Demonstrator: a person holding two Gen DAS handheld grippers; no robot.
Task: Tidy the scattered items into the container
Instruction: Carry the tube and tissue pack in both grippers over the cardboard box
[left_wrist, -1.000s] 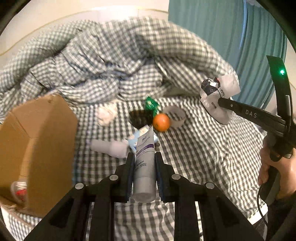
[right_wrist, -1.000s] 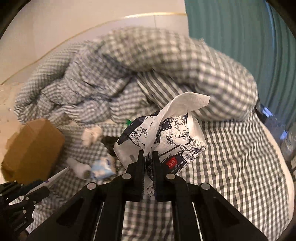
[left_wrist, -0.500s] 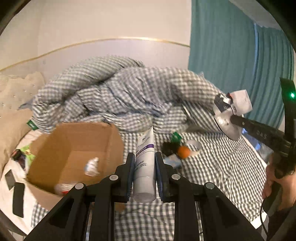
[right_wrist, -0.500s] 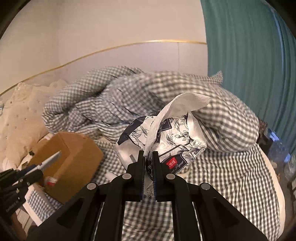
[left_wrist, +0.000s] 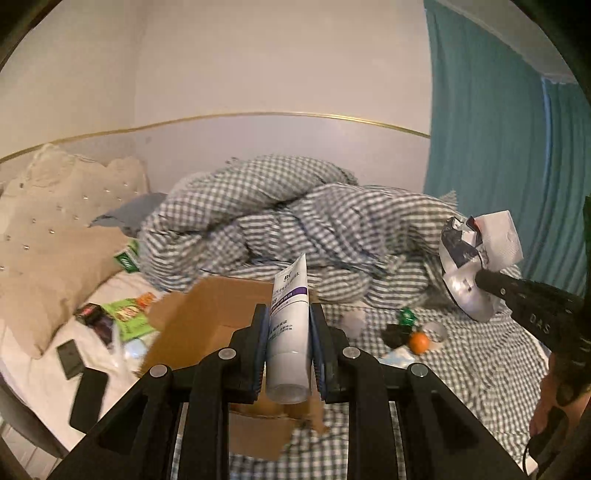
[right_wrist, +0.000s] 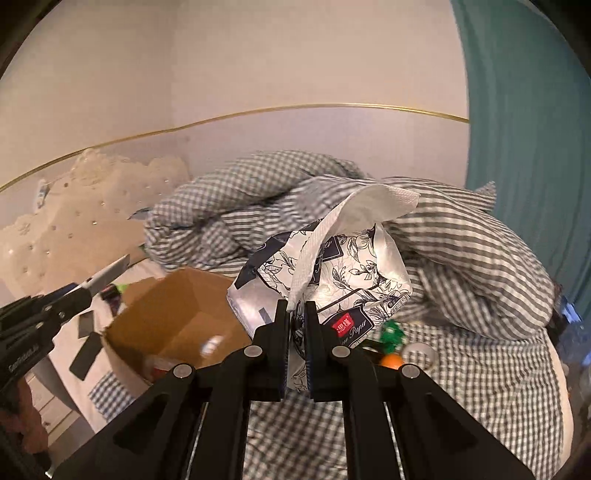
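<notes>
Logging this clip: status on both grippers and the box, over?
Left gripper shut on white tube. Right gripper shut on tissue pack. Cardboard box open, nothing blocking it. Orange left on bed.

Your left gripper (left_wrist: 289, 338) is matte black plastic, its two fingers (left_wrist: 258, 343) lined with blue pads and carried on angular linkage arms, each joint capped by a round silver screw. Your right gripper (right_wrist: 295, 343) is built the same way, with four silver screws across its black links. Seen from the left wrist view, its side carries pale "DAS" lettering, and a black cable hangs below its handle.
</notes>
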